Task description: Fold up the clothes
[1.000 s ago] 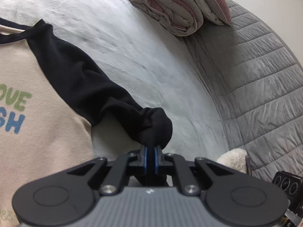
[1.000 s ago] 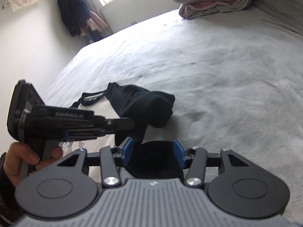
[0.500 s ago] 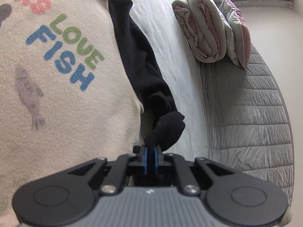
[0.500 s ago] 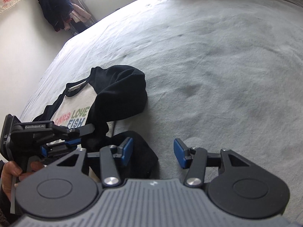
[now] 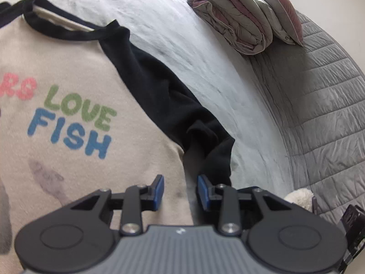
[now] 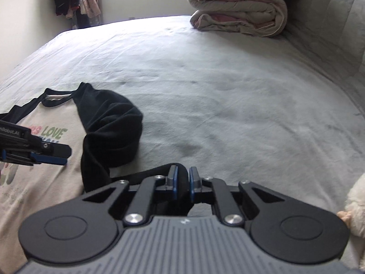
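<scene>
left gripper (image 5: pixel 180 190) jaws opening off sleeve (image 5: pixel 164 105), right gripper (image 6: pixel 181 183) closing

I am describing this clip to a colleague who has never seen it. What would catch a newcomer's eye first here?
First the cream shirt with black sleeves and the coloured words LOVE FISH, spread on the pale grey bed. Next the black sleeve, doubled over beside the shirt's body, its end between the closing right gripper, while the left gripper is opening with nothing between its pads. At the far end lies a folded quilt.
</scene>
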The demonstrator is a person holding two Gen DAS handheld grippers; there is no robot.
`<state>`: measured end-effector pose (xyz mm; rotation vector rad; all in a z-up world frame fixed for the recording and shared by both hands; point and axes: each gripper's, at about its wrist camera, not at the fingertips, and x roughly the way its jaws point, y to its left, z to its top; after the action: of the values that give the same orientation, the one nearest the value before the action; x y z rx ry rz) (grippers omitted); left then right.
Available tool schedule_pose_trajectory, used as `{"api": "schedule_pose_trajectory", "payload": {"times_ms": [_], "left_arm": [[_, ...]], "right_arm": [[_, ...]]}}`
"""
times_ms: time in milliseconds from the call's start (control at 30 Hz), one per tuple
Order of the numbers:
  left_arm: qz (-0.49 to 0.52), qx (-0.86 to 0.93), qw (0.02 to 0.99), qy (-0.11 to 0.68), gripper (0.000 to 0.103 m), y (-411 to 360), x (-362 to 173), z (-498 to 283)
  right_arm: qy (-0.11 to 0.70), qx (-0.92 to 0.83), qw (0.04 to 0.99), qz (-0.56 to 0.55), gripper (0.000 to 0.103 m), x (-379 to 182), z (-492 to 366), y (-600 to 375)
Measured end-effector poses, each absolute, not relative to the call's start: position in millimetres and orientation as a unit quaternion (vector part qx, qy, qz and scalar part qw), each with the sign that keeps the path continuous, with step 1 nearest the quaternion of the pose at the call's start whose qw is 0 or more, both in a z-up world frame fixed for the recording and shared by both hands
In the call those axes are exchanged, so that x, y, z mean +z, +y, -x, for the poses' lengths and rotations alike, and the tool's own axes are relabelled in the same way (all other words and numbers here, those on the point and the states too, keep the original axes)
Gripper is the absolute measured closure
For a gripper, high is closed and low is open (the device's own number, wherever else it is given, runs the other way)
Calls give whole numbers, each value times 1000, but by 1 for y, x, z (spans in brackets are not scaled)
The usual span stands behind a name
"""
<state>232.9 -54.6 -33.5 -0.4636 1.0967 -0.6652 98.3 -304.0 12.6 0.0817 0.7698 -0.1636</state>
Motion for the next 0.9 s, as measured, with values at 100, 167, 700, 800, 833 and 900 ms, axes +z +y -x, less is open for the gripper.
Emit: {"api": "schedule_pose_trajectory", "payload": {"times_ms": [100, 167, 700, 800, 833, 900], "left_arm": [[180, -306, 793, 495, 67, -56, -25, -241], [156, -304, 804, 487, 67, -61, -20, -247], [-47, -236, 890, 388, 59, -103, 5, -321], [-85, -219, 899, 369, 53, -96, 5, -337], [-94, -215, 901, 366, 53, -93, 4, -342], [-105, -209, 902, 364, 52, -86, 2, -352]], "right_arm": [[353, -153, 923, -17, 92, 23, -94, -326], [339, -195, 920, -9, 92, 29, -93, -339], [258, -377, 888, 49, 94, 58, -137, -427], [270, -380, 883, 51, 94, 51, -148, -437], [274, -380, 882, 54, 94, 48, -150, -438], [282, -381, 879, 59, 94, 42, -156, -439]]}}
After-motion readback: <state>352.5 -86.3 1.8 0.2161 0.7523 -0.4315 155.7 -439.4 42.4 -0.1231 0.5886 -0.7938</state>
